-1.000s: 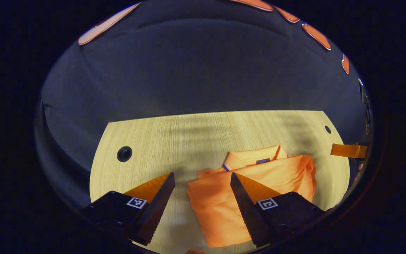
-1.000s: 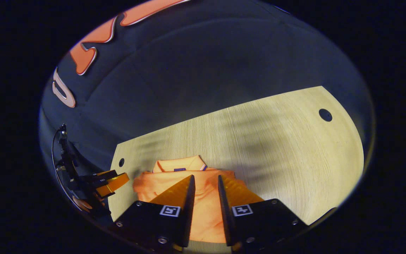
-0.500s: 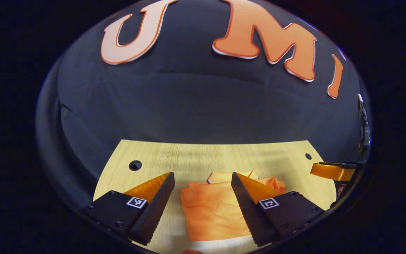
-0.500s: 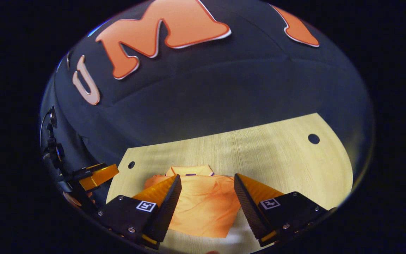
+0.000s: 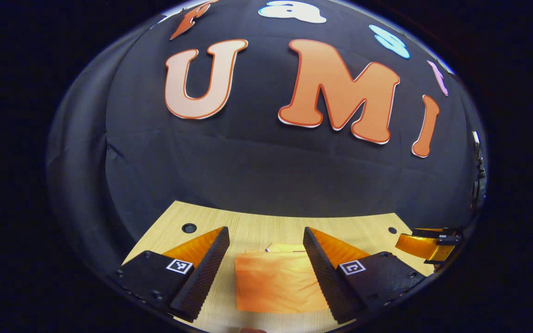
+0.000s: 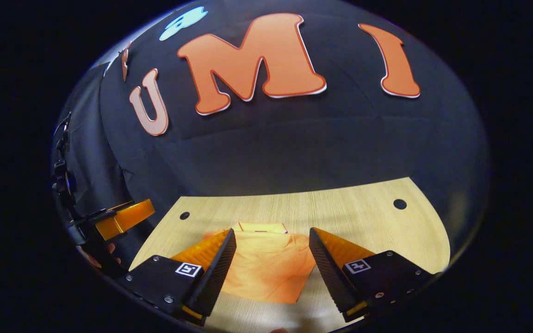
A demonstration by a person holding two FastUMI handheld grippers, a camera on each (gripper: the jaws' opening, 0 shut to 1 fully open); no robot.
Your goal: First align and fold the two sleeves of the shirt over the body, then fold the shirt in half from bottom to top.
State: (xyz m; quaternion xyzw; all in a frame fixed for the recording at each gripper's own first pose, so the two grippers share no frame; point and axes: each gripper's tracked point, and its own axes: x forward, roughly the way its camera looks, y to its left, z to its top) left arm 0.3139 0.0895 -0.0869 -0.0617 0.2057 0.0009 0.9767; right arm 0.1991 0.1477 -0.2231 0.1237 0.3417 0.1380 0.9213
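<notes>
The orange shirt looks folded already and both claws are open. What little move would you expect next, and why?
Probably just drawing both grippers a little further back. The shirt lies on the table as a compact folded bundle with its collar at the far edge, and the left gripper and right gripper are open, holding nothing. No fold looks left to make.

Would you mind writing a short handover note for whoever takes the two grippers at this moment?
Left gripper: jaws open, empty, held above the table's near edge.
Right gripper: jaws open, empty, likewise clear of the cloth.
Shirt: lies on the wooden table as a compact folded rectangle, collar at the far end.
Done: sleeves look folded in and the bottom brought up over the body.
Left: probably nothing beyond checking that the edges line up; the underside layers are hidden.
</notes>
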